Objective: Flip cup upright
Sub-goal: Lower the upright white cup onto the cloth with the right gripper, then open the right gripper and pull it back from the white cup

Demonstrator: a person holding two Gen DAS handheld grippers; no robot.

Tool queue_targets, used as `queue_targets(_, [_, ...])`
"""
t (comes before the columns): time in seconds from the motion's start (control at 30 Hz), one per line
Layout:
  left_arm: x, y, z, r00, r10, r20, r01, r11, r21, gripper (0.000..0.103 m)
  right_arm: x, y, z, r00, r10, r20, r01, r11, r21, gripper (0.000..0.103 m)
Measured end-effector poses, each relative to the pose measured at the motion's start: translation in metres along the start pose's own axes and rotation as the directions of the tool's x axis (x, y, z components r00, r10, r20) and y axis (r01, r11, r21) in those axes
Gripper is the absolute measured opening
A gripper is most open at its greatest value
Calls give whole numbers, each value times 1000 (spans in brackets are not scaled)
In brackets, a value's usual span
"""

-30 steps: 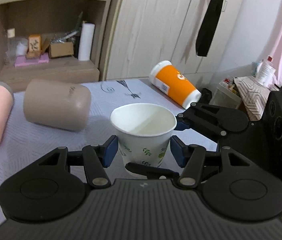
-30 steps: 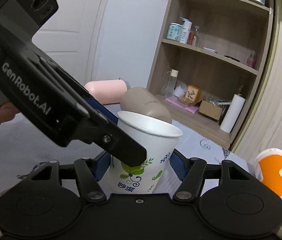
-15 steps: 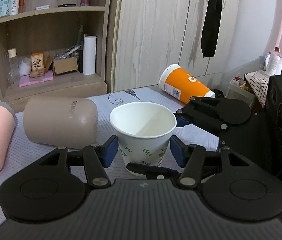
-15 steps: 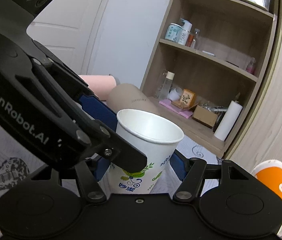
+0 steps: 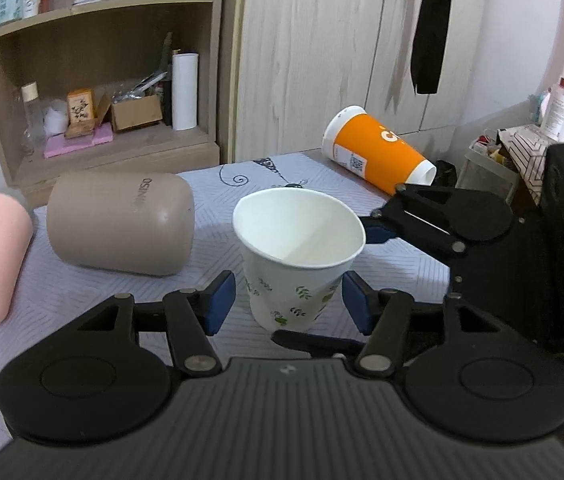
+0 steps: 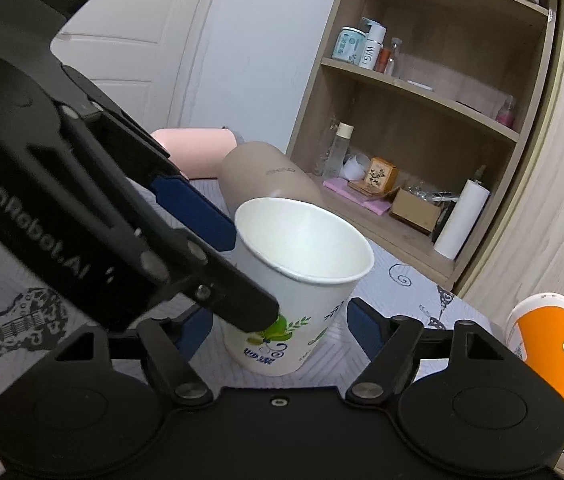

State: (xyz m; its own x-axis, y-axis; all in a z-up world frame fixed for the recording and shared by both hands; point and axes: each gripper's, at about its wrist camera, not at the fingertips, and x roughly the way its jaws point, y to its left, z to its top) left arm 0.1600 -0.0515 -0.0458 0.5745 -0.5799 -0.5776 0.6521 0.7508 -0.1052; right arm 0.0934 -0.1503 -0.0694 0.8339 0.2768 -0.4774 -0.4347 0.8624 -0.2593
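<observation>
Paper cup (image 5: 298,256), mouth up mid-tabletop, looks light and crushable; take its lower wall gently. Left gripper (image 5: 288,300) and right gripper (image 6: 278,330) straddle it, jaws apart.

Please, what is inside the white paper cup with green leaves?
The white paper cup stands mouth up. Its visible inside is bare white wall; nothing shows in it. The very bottom is covered by the near rim in both views, so a small thing there cannot be excluded.
</observation>
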Motion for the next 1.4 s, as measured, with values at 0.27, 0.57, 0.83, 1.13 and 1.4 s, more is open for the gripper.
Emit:
queue_targets(0.27, [-21,1,-12,998,59,5,-58,992,-114,60,-18,-8,-12,996,12,-86,-1,993,121,79])
queue_targets(0.57, [-55,-21,-19,968,251,-13,-251,961,-119,60,-66,-11,-8,998,-31,-52,44,957,286,79])
queue_targets(0.83, [-94,-40,-22,942,334,-28,-334,927,-171,67,-120,4,13,991,-129,19,114,930,349,79])
queue_targets(1.13, [-139,-57,-30,936,352,20,-341,919,-200,75,-162,25,30,978,-206,36,178,909,377,79])
queue_targets(1.4, [-163,-70,-33,927,372,49,-357,913,-197,85,-189,47,33,964,-261,43,227,900,373,85])
